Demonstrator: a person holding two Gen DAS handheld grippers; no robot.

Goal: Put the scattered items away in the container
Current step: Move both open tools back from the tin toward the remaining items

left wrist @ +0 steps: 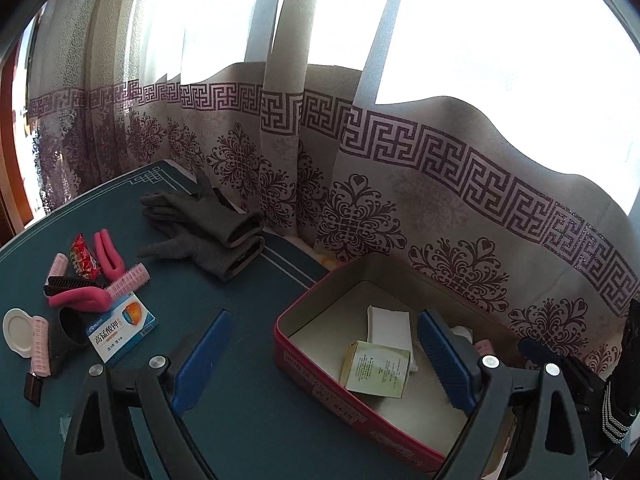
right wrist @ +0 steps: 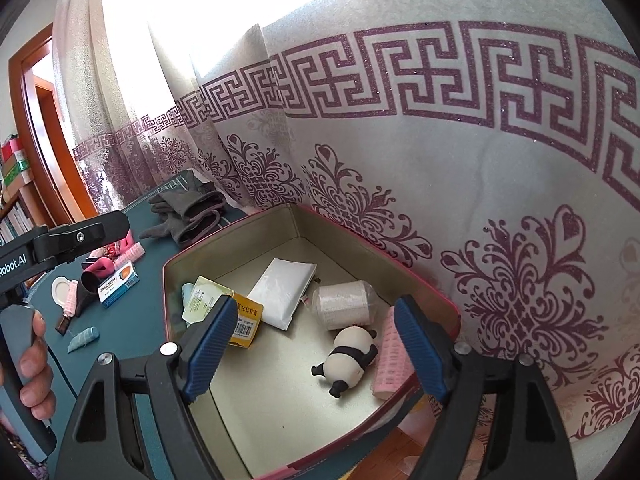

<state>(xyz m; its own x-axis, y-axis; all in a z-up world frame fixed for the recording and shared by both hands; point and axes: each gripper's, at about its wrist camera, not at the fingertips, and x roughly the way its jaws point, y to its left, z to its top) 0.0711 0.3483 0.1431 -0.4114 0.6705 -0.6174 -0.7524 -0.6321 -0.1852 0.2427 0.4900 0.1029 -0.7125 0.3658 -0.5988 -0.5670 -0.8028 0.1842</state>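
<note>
Patterned curtains (left wrist: 400, 208) with a purple key border hang close behind a dark green surface (left wrist: 224, 280), and bright daylight floods through them, washing out the upper part of both views. Bookshelves (right wrist: 12, 208) and a wooden door frame (right wrist: 36, 128) are seen at the far left of the right wrist view.

A red tin (right wrist: 448, 312) stands at the curtain end of the surface, and part of its near corner appears to overhang the edge, with wooden floor (right wrist: 396, 452) visible beneath. Inside it lie a panda toy (right wrist: 350, 358), a white packet (right wrist: 286, 288), a roll of gauze (right wrist: 344, 304), a pink roller (right wrist: 390, 356) and small boxes. The right tongs (right wrist: 316, 354) are held wide over the tin with nothing between them; the left tongs (left wrist: 324, 356) are also wide and empty, straddling the tin's near wall.

Much is still scattered: grey gloves (left wrist: 208, 228), a medicine box (left wrist: 120, 328), pink clips (left wrist: 106, 254), a red sachet (left wrist: 82, 256), a dark comb (left wrist: 70, 282), a white lid (left wrist: 18, 332) and more rollers.

Several risks are judged likely. The tin could be nudged further off the edge if its wall is struck by the left tongs. The limp gloves may slip from a grip or drape over the rim. The tangled pile may be dragged together when one piece is lifted, and the flat lid may be hard to pinch.
</note>
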